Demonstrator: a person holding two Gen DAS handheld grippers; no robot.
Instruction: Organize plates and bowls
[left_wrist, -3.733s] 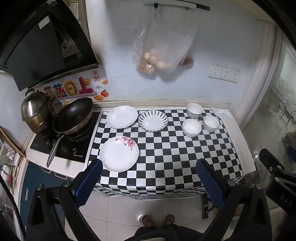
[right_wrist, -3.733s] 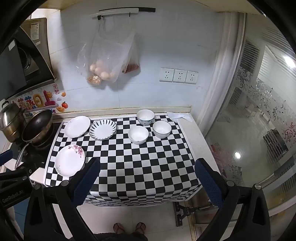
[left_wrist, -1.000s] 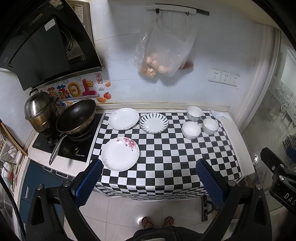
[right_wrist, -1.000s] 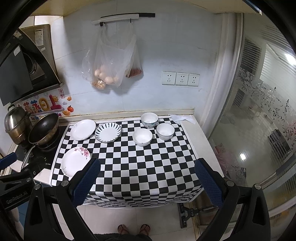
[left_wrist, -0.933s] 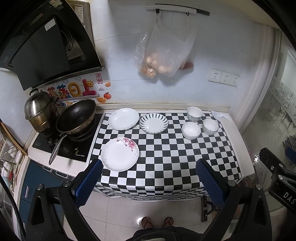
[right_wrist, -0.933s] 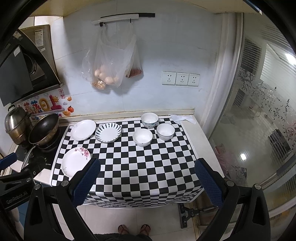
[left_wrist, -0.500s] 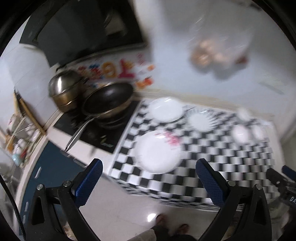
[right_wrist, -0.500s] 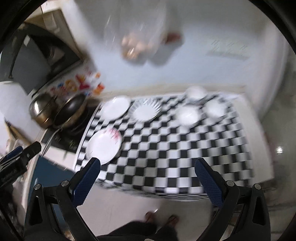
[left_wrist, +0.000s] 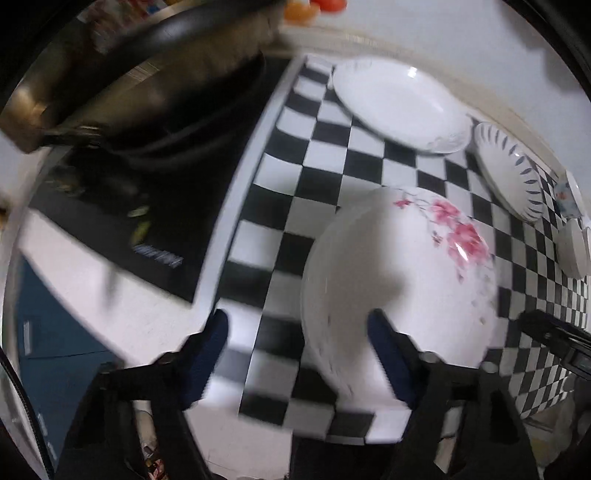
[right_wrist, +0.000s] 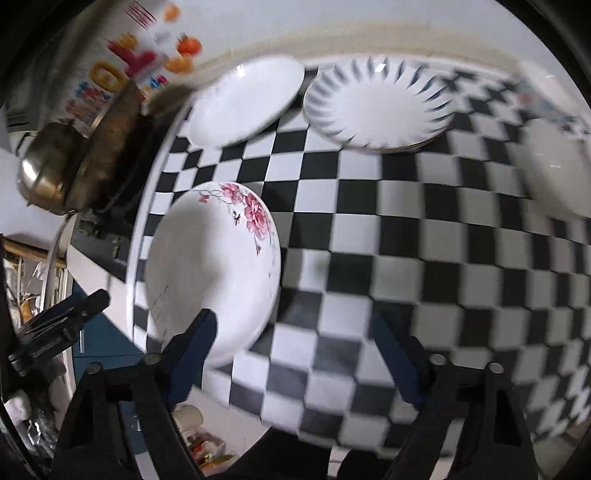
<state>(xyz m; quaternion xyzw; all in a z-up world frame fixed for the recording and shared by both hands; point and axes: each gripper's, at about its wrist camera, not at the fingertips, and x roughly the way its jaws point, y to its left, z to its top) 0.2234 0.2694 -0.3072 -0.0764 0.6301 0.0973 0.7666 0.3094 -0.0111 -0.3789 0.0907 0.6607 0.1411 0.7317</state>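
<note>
1. Both grippers down low over the checkered counter (right_wrist: 369, 229) now, after hanging high and far back a second ago with the whole kitchen in view; both views smeared by the fast drop.
2. Left gripper (left_wrist: 297, 334) spread wide, nothing between the fingers: right finger over the near rim of the floral plate (left_wrist: 399, 280), left finger out past the plate above the counter's edge. Contact with the rim impossible to tell through the blur.
3. Right gripper (right_wrist: 295, 334) also spread wide and empty, left finger over the same plate's near rim in its own view, right finger above bare checks.
4. Floral plate flat at the counter's near left corner, beside the stove (left_wrist: 122, 206) with its black pan (left_wrist: 155, 74).
5. Plain white plate (left_wrist: 397, 105) and striped plate (left_wrist: 508, 173) side by side at the back by the wall; white bowls (right_wrist: 554, 170) apart at the right.
6. Nothing stacked yet. Likely meaning of the drop: floral plate chosen first, a grip on its rim next, then onto another plate.
</note>
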